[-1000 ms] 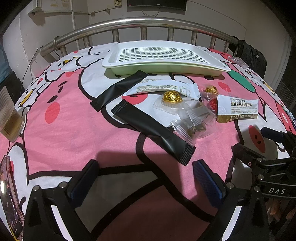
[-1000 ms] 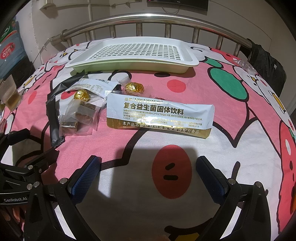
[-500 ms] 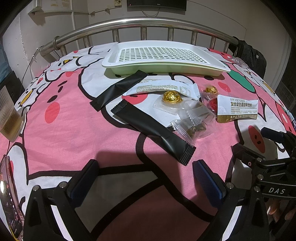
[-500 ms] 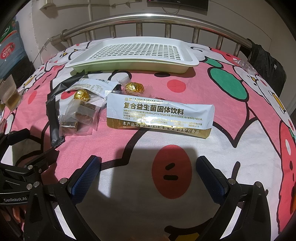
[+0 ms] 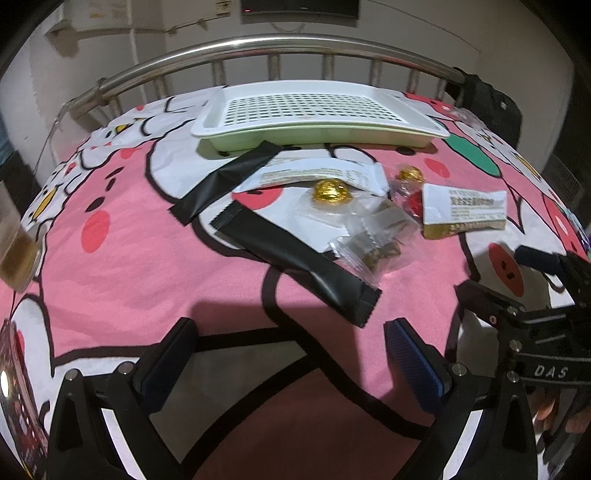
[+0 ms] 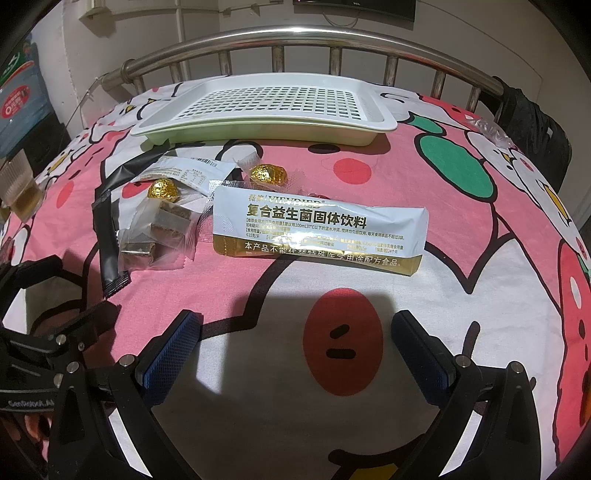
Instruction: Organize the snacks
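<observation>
pink cartoon bedsheet holds scattered snacks lying just before an empty white tray, likely their destination, while left gripper and right gripper hover spread apart, holding nothing.

White-gold sachet lies beyond spread, empty fingers; tray seemingly bare.

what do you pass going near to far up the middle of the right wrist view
right gripper → white and gold drink sachet → gold foil candy → white slotted tray → metal bed rail
</observation>
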